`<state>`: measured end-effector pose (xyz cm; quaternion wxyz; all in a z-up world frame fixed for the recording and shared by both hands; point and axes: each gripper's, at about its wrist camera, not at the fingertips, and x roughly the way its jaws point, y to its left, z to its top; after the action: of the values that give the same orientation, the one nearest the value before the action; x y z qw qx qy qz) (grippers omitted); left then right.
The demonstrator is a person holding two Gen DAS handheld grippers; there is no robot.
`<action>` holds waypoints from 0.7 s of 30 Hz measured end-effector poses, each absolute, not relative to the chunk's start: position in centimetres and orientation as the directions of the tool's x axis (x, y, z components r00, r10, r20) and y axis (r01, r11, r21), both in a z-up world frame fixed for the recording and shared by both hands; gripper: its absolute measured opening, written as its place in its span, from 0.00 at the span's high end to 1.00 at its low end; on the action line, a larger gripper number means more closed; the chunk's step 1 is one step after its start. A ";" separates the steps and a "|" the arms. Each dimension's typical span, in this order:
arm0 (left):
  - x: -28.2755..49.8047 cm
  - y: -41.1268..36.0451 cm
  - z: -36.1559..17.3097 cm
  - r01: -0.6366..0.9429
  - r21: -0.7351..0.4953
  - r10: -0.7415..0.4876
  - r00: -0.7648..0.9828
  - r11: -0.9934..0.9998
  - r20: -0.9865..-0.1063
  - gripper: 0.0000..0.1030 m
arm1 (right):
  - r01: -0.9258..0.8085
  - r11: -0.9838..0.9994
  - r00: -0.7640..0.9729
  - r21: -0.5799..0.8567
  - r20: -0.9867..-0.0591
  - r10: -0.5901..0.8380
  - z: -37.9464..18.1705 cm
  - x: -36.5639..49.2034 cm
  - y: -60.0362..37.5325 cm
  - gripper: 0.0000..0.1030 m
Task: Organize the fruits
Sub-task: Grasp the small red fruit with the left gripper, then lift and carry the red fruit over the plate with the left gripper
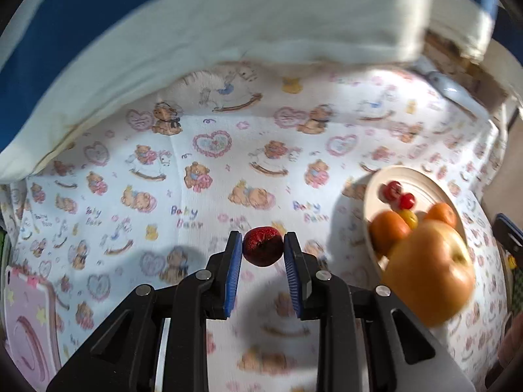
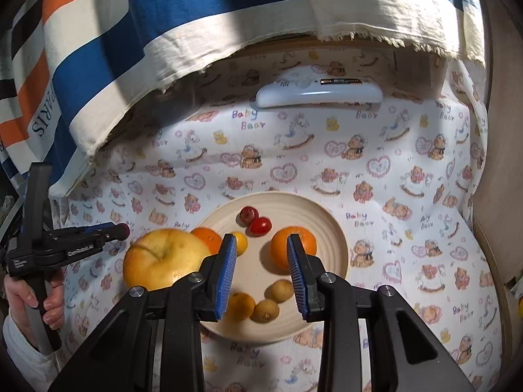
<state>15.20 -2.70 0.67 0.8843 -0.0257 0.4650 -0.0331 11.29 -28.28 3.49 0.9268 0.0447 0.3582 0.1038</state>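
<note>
My left gripper (image 1: 263, 246) is shut on a dark red strawberry (image 1: 262, 246) and holds it above the bear-print cloth, left of the plate. From the right wrist view the left gripper (image 2: 119, 231) shows at the left, with the strawberry at its tip. My right gripper (image 2: 261, 254) is open and empty, hovering over the cream plate (image 2: 336, 245). On the plate lie an orange (image 2: 302, 238), a second orange (image 2: 206, 236), a yellow tomato (image 2: 242, 240), two small red fruits (image 2: 260, 225), two brownish round fruits (image 2: 278, 290) and a small mandarin (image 2: 242, 307). A big yellow apple (image 2: 163, 258) rests at the plate's left rim.
A white remote-like device (image 2: 318, 93) lies at the back of the cloth. A striped blue, white and orange cloth (image 2: 130, 49) hangs over the back. A pink case (image 1: 26, 320) lies at the left edge in the left wrist view.
</note>
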 end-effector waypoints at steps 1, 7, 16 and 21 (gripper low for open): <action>14.6 -2.8 0.8 0.043 -0.079 -0.089 0.569 0.996 -0.817 0.76 | -0.165 0.974 0.719 0.156 -0.656 0.227 3.3 11.0 -28.2 0.67; 10.8 -4.6 2.3 0.105 -0.090 -0.135 0.590 0.990 -0.796 0.76 | -0.185 0.973 0.717 0.138 -0.658 0.229 2.2 8.9 -28.1 0.67; 6.6 -9.6 2.0 0.265 -0.161 -0.280 0.515 0.951 -0.810 0.76 | -0.190 0.969 0.760 0.158 -0.601 0.247 1.4 6.6 -30.9 0.67; 5.9 -13.9 1.7 0.340 -0.192 -0.344 0.475 0.921 -0.810 0.76 | -0.187 0.968 0.772 0.168 -0.584 0.251 1.1 6.1 -32.7 0.67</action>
<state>5.89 -13.89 1.69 0.8588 -0.0024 0.4720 -0.1990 6.05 -32.66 1.10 0.9399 0.0500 0.3170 0.1165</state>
